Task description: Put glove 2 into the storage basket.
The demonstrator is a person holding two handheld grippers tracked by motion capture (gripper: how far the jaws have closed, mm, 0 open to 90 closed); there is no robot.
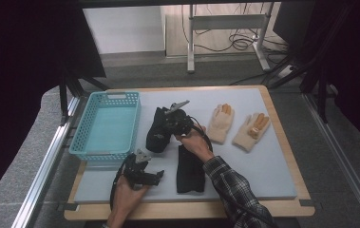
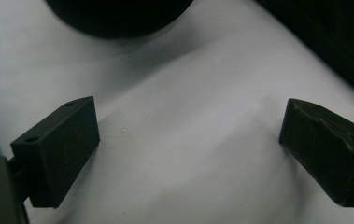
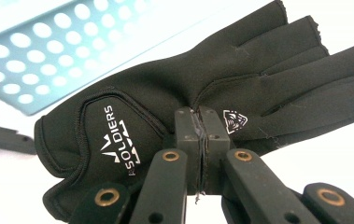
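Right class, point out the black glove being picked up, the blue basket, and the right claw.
black glove (image 3: 118, 121), right gripper view, on its printed cuff.
blue basket (image 1: 80, 147), high view, on its left rim.
right claw (image 3: 201, 128), right gripper view, between its shut tips pinching the glove.

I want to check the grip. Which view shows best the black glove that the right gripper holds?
The right gripper view: the black glove is close and sharp, its fabric pinched between the shut jaws of the right gripper. The high view shows it small and dark. The left gripper view has a dark shape at its top edge, too unclear to name.
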